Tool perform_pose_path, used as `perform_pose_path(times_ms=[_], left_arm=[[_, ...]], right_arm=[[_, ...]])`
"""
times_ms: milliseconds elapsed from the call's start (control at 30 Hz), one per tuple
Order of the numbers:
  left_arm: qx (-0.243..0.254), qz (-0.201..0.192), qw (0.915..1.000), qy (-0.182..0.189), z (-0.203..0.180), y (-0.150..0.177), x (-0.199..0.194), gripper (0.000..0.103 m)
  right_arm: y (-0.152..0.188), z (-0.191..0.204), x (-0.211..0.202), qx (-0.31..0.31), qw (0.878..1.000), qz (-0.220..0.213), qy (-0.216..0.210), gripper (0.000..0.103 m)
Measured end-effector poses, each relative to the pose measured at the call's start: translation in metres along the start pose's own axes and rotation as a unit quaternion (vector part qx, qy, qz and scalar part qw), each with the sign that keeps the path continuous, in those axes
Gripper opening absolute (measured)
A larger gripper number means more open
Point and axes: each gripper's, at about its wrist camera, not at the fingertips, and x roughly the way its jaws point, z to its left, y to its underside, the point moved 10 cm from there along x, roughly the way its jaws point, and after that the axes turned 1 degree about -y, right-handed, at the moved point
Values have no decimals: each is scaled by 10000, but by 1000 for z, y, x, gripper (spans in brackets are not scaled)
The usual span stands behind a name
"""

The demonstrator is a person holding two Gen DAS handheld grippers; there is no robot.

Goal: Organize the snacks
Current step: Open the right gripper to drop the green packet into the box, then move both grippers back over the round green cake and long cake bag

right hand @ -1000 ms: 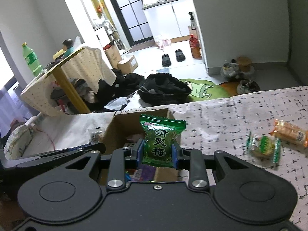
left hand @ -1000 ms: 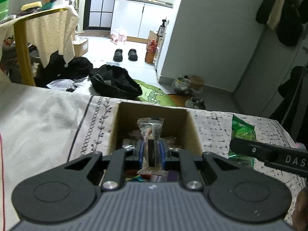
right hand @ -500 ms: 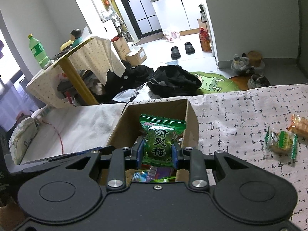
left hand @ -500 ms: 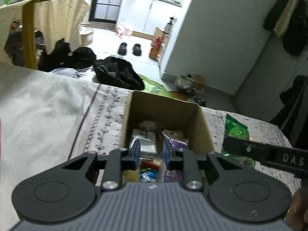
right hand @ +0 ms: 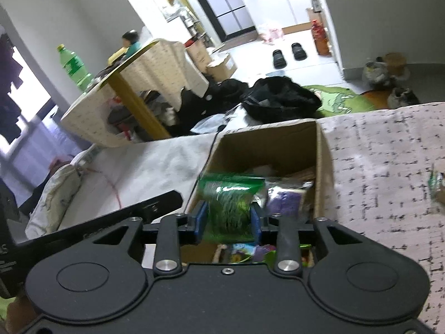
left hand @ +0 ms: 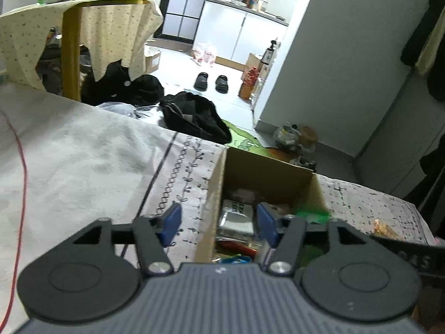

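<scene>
The right gripper held a green snack packet between its blue pads, the packet standing upright directly over the near-left part of the open cardboard box. Release looked like the next step, since the box lay straight below. The left gripper hung empty, jaws wide, straddling the box's left wall.

Cardboard box crowded with snack packets; its walls hem the claw, only the open top free
</scene>
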Motion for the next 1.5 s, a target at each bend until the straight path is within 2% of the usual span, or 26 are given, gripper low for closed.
perform_pose_path(times_ms=[67, 200, 333, 500, 667, 900, 1100, 1500], left_arm=[[-46, 74, 10000, -43, 3, 2, 3, 72], [-62, 193, 9998, -83, 3, 5, 7, 74], [-27, 154, 9998, -139, -2, 7, 5, 81], [45, 119, 9999, -28, -17, 9, 2, 91], [221, 52, 9995, 200, -43, 8, -2, 95], [529, 31, 9974, 486, -85, 12, -5, 99], [721, 28, 9953, 648, -117, 15, -6, 103], [1199, 350, 9856, 1137, -182, 36, 5, 103]], right_arm=[[0, -3, -4, 25, 10000, -60, 33, 58], [1, -20, -13, 182, 9997, -59, 155, 60], [4, -40, -27, 240, 9991, -106, 326, 69], [6, -64, -45, 302, 9978, -212, 547, 80], [4, -85, -66, 255, 9959, -386, 781, 92], [3, -112, -95, 456, 9925, -582, 972, 102], [3, -136, -116, 509, 9895, -682, 1166, 103], [11, -185, -146, 509, 9843, -757, 1512, 103]])
